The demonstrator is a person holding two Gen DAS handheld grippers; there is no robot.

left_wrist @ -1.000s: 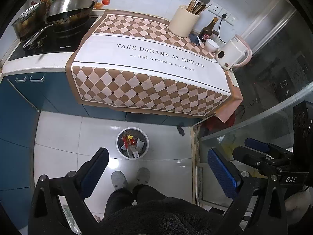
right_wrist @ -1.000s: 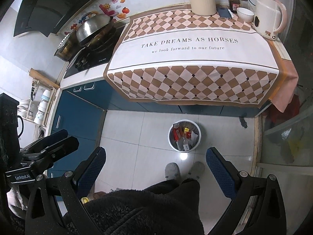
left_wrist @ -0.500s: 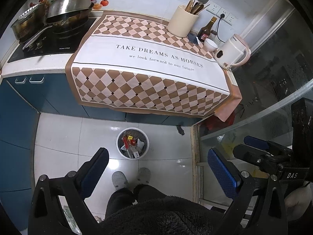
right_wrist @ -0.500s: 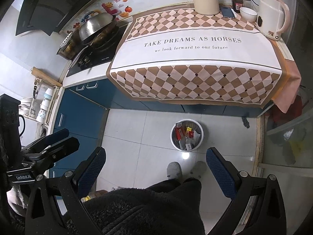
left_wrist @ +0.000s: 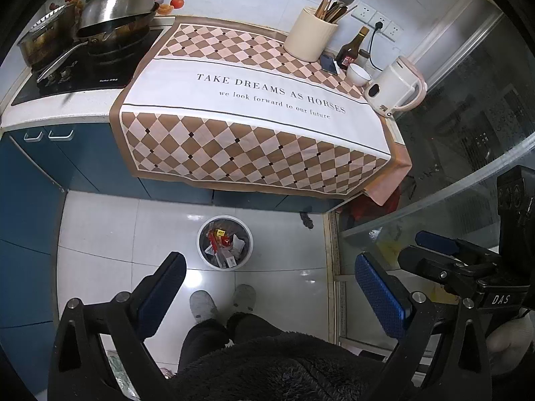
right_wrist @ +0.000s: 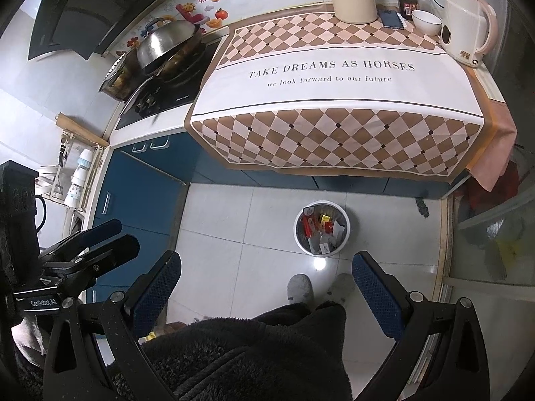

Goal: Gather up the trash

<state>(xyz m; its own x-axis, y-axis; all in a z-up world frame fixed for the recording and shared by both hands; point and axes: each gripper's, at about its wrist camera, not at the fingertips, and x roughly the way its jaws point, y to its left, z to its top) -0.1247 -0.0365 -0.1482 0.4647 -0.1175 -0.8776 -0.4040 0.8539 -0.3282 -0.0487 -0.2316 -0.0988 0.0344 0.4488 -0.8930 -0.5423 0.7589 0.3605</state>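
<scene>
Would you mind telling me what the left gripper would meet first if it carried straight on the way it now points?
Probably the checkered cloth on the counter; the left gripper is open and nothing shows in between, though depth is unclear.

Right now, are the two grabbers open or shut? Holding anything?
Left gripper: open, holding nothing.
Right gripper: open, holding nothing.

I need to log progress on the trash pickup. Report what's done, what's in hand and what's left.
Done: the bin on the floor already holds wrappers and packets, and the patterned cloth on the counter shows no loose litter. In hand: nothing; the left gripper and right gripper are both open and empty, held high over the floor. Left: no stray trash is visible, except perhaps a small dark object by the cabinet base.
</scene>
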